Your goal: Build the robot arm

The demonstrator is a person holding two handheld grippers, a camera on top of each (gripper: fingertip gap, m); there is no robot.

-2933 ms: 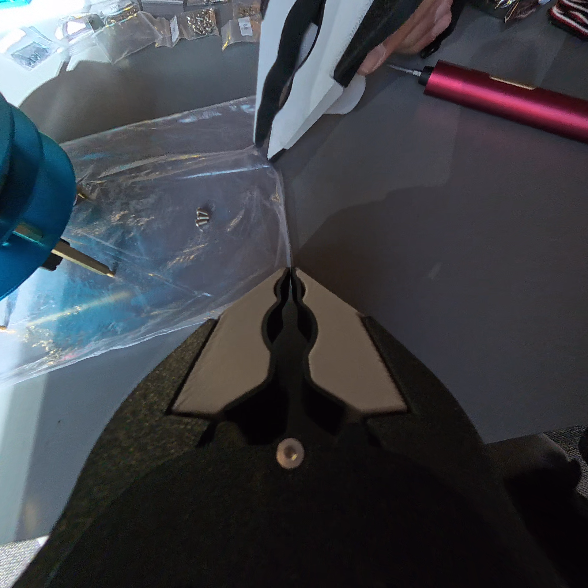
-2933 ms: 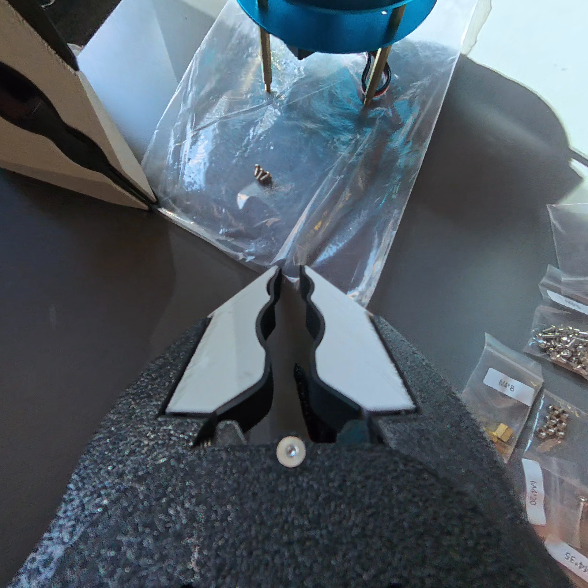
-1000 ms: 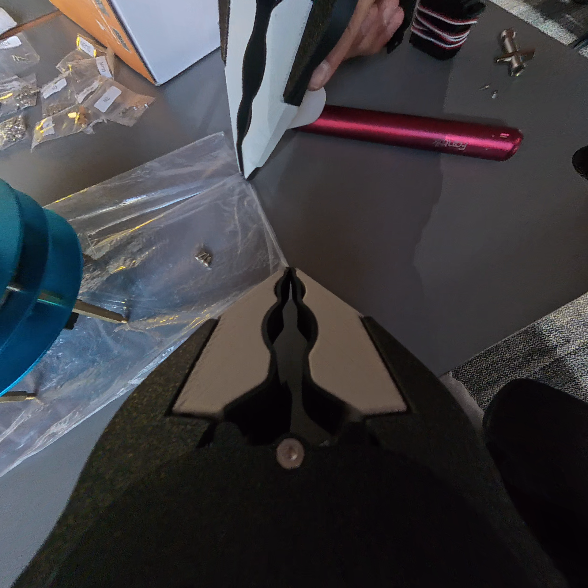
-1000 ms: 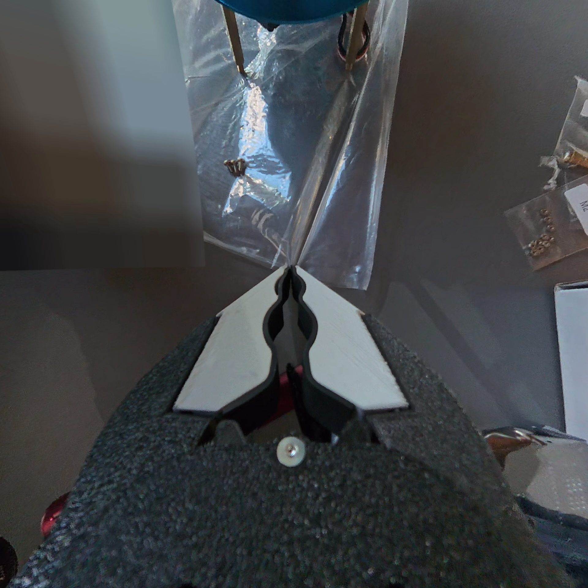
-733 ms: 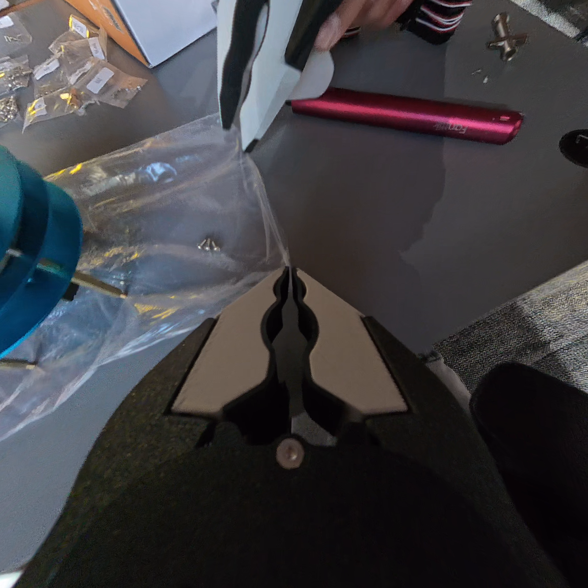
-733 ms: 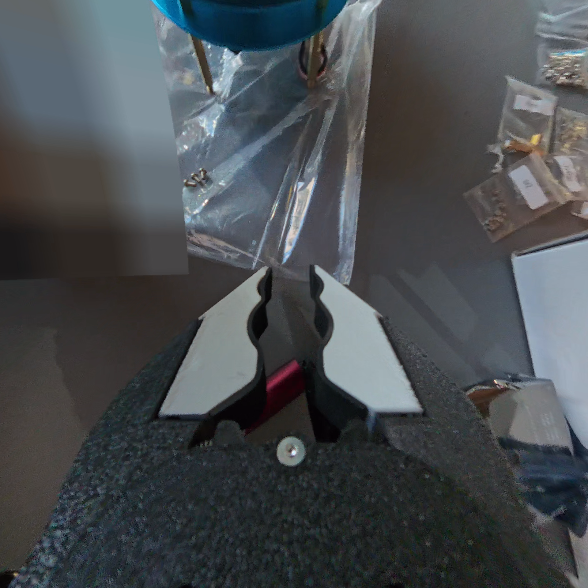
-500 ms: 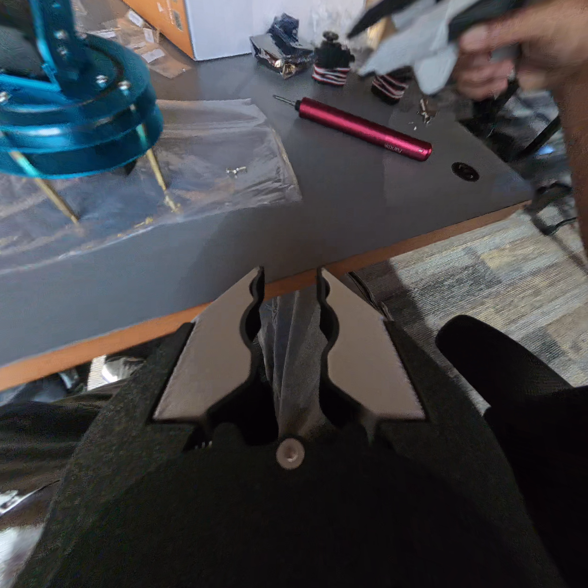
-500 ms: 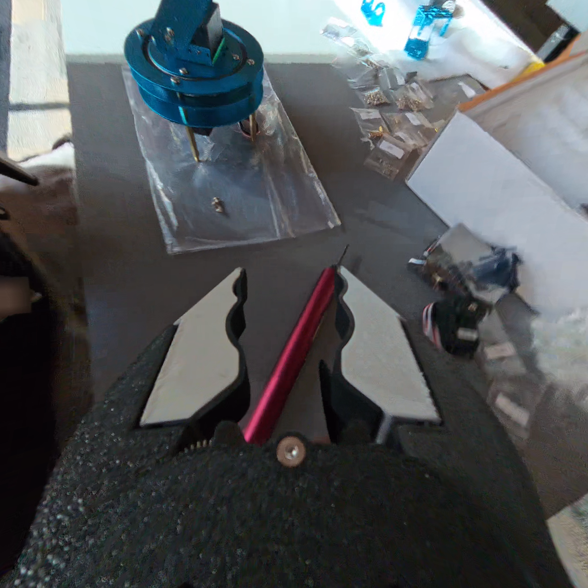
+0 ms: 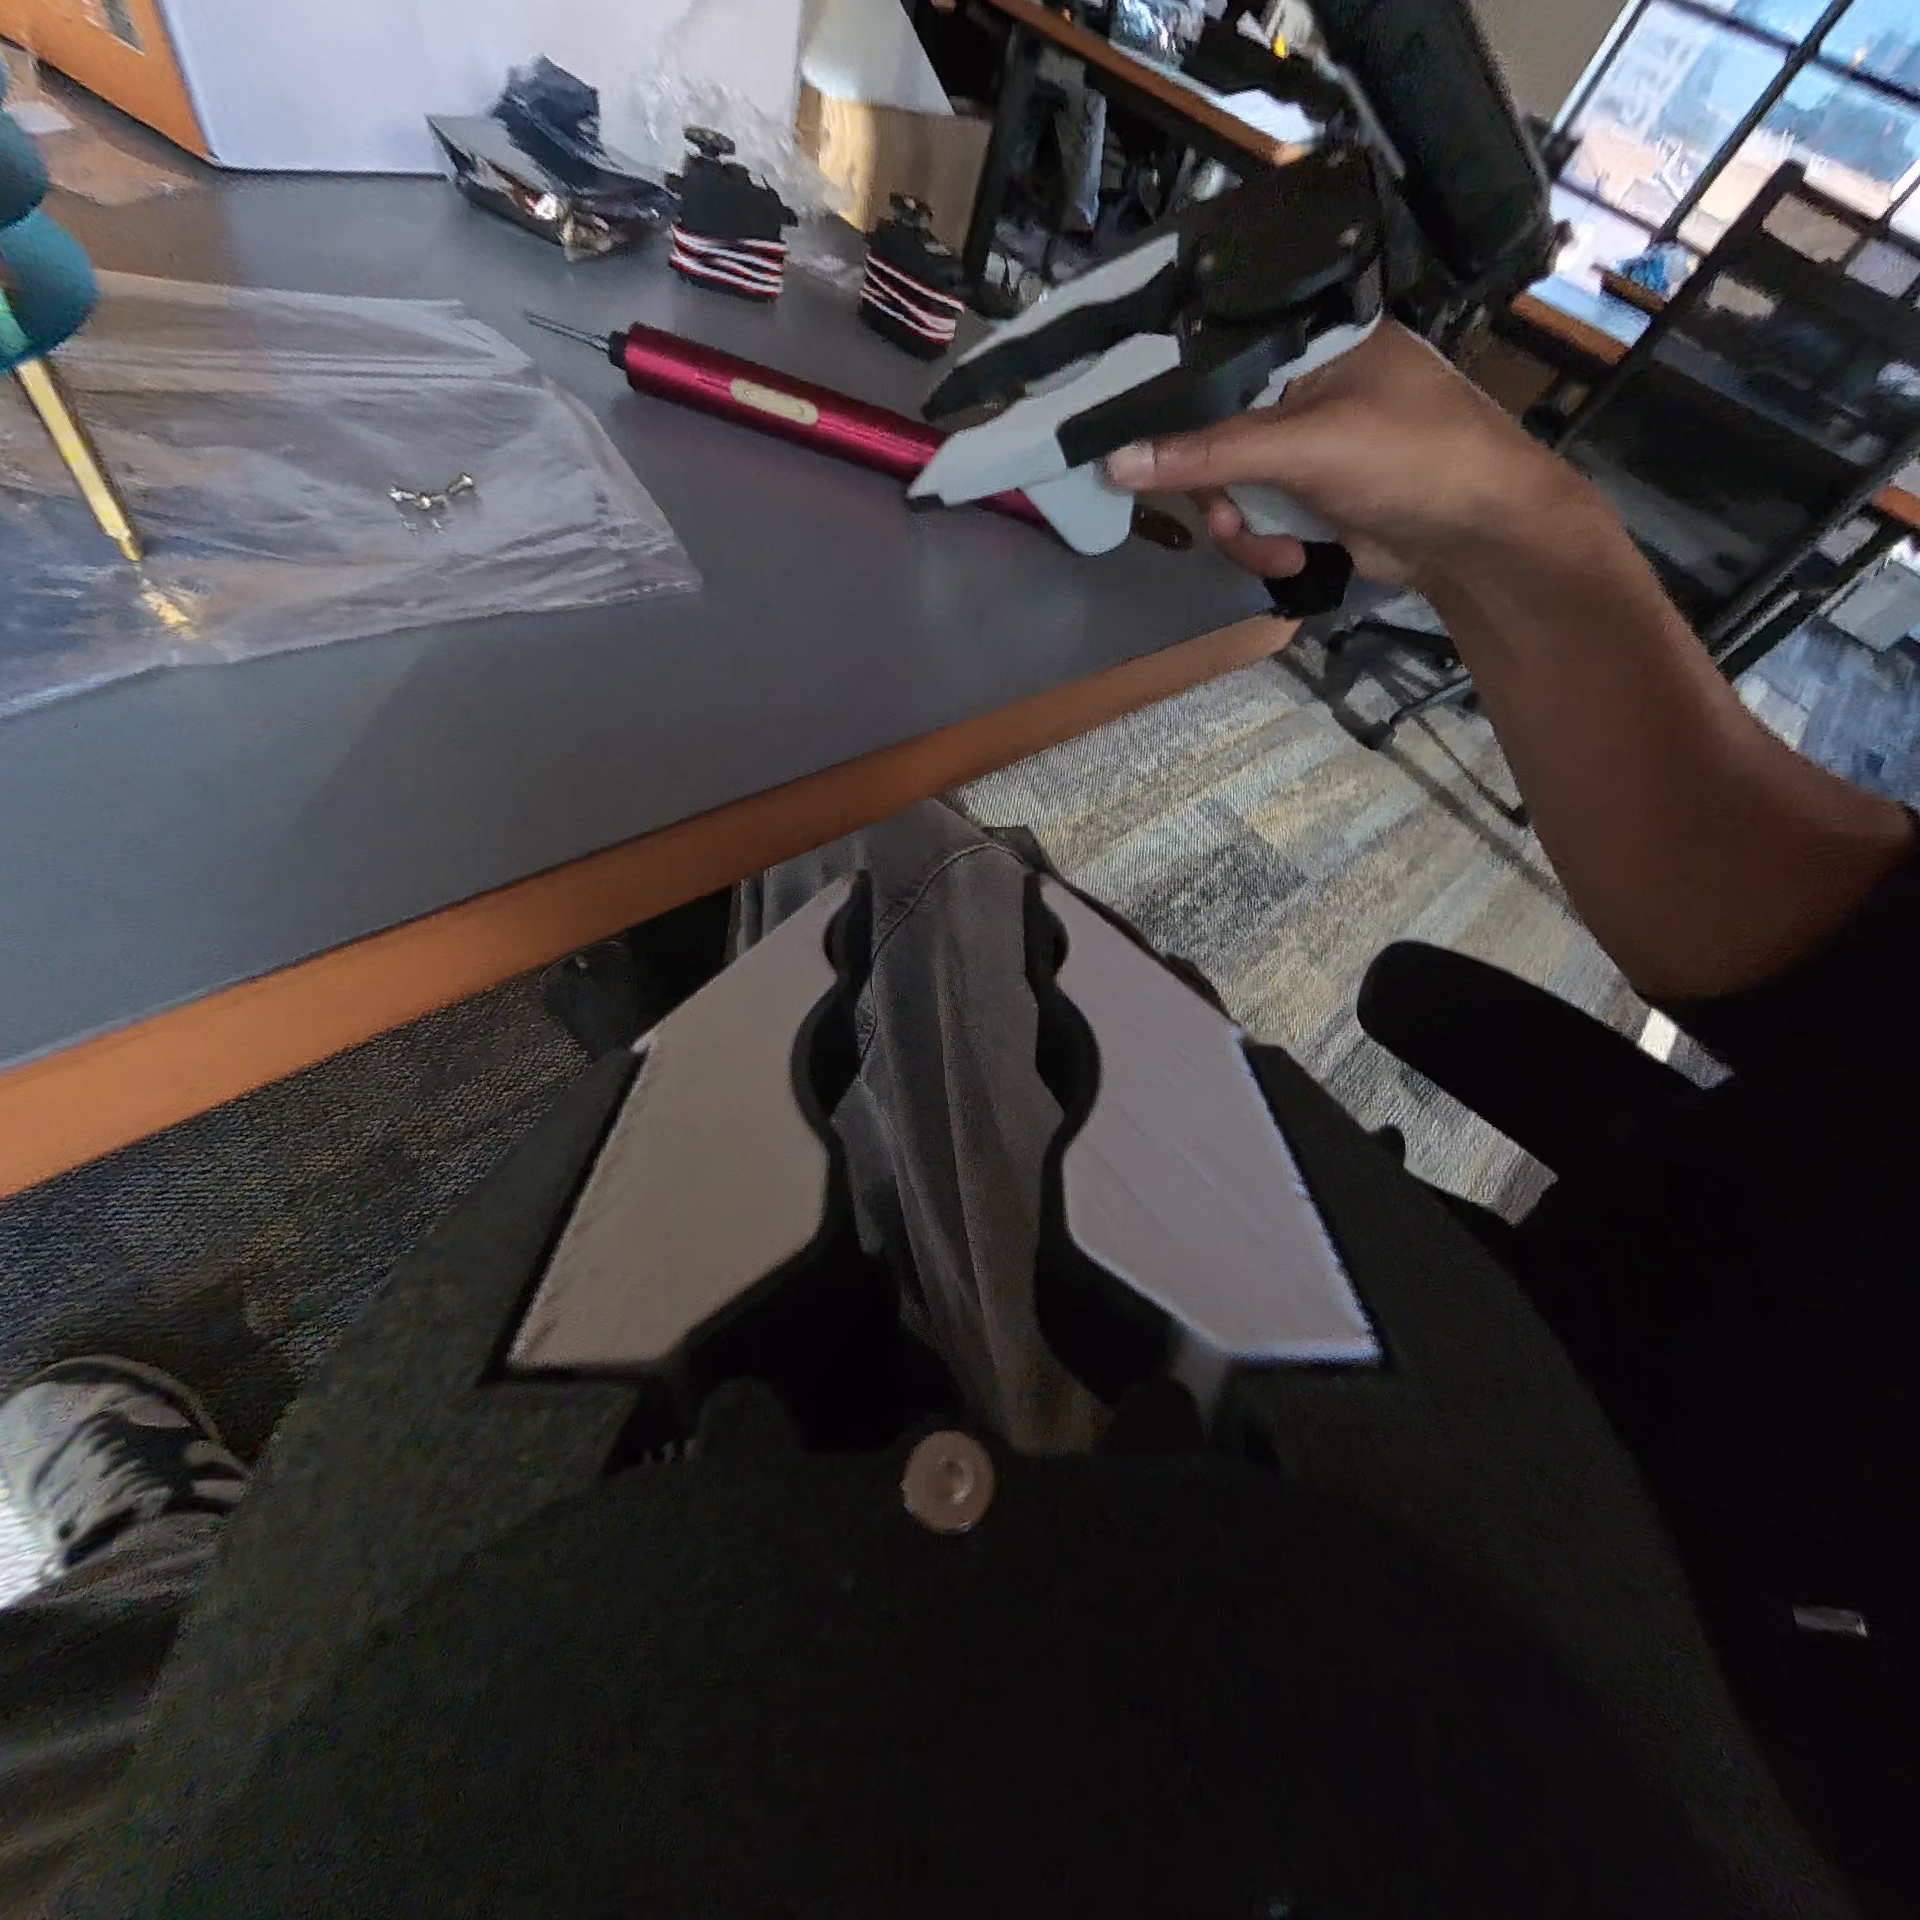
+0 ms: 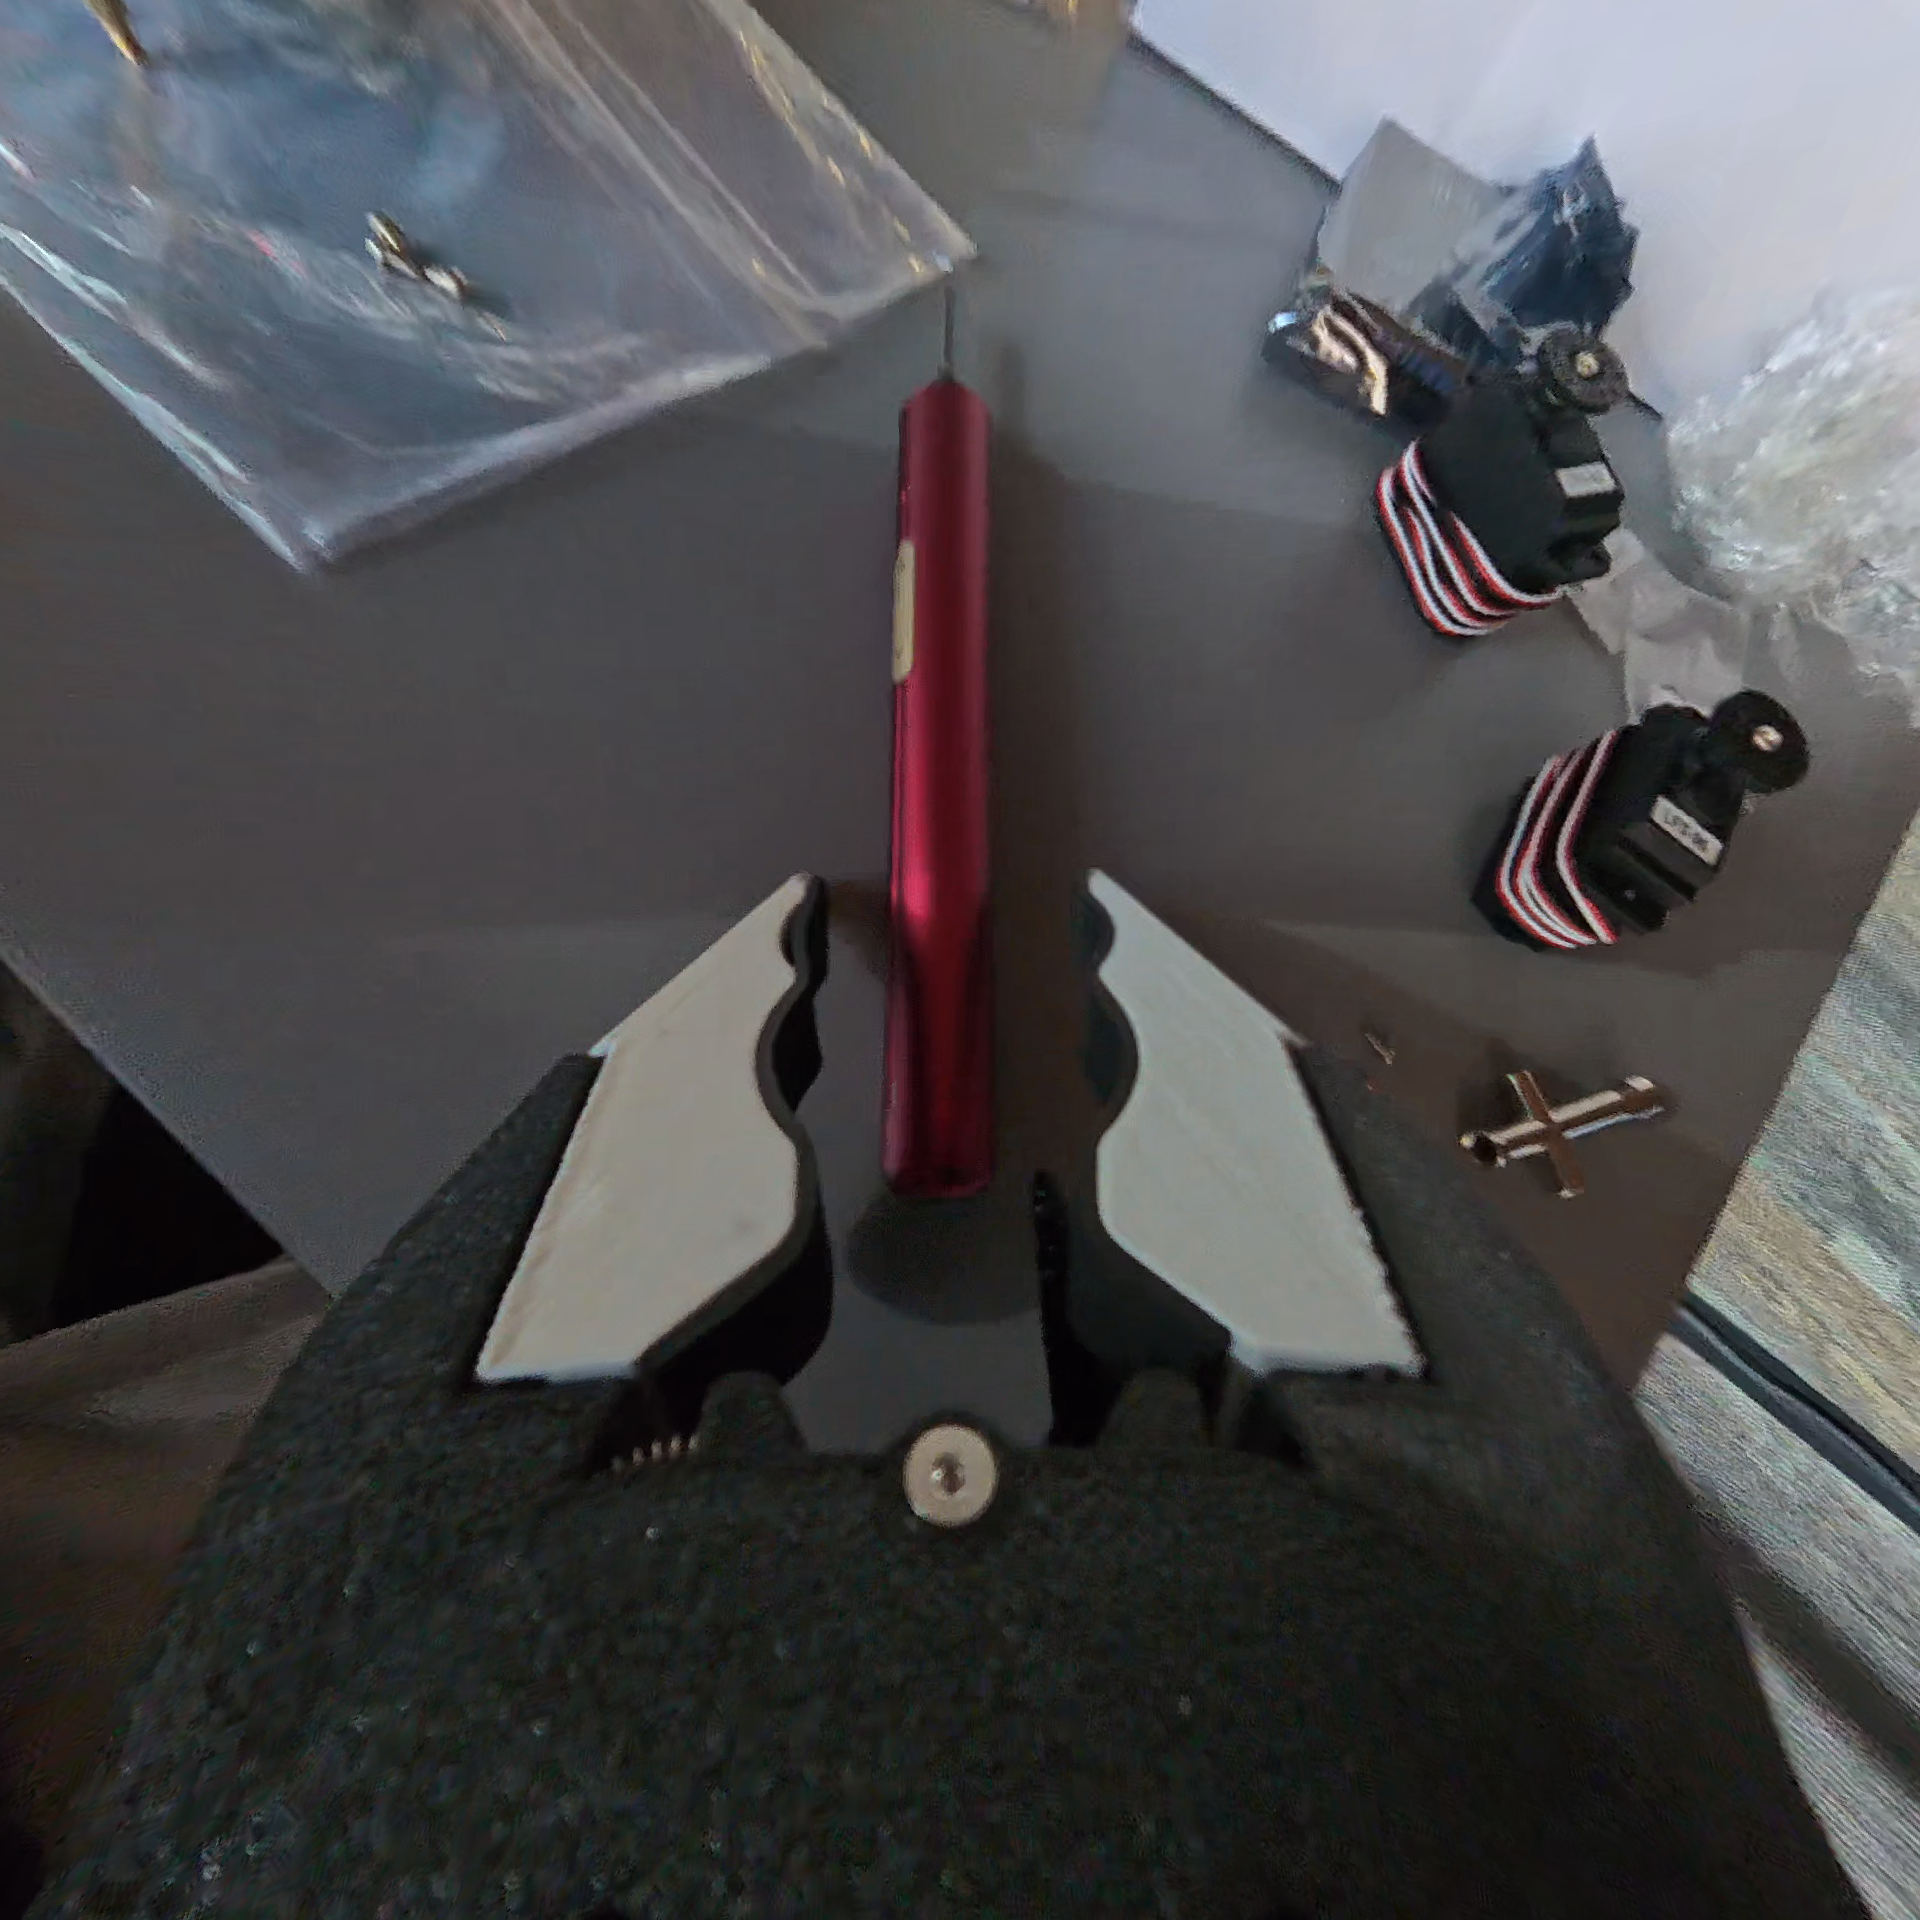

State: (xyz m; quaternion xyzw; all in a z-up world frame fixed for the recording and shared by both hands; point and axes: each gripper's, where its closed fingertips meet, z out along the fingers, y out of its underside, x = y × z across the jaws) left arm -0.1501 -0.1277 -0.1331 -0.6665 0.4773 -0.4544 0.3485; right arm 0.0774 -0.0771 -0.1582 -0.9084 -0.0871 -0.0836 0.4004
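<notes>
My right gripper (image 10: pixel 951 894) is open, with one finger on each side of the rear half of a red pen-shaped screwdriver (image 10: pixel 935 675) that lies on the grey table. The jaws stand clear of it. In the left wrist view the right gripper (image 9: pixel 925 452) hovers over the screwdriver's (image 9: pixel 769 410) back end, held by a hand (image 9: pixel 1351 488). My left gripper (image 9: pixel 940 894) is open and empty, off the table below its front edge, above a grey trouser leg (image 9: pixel 945 1039). A clear plastic bag (image 9: pixel 312 499) holding a few small screws (image 9: pixel 431 494) lies flat on the table.
A blue round assembly on brass legs (image 9: pixel 31 281) stands on the bag at far left. Two black servos with red-white wires (image 10: pixel 1496 520) (image 10: pixel 1621 831) and a metal cross wrench (image 10: pixel 1548 1127) lie to the right. The table's orange front edge (image 9: pixel 623 894) is close. Carpet and chairs lie beyond.
Both grippers let go of the plastic bag, which now lies flat. My left gripper pulled back off the table and opened. My right gripper opened and moved over the red screwdriver.
</notes>
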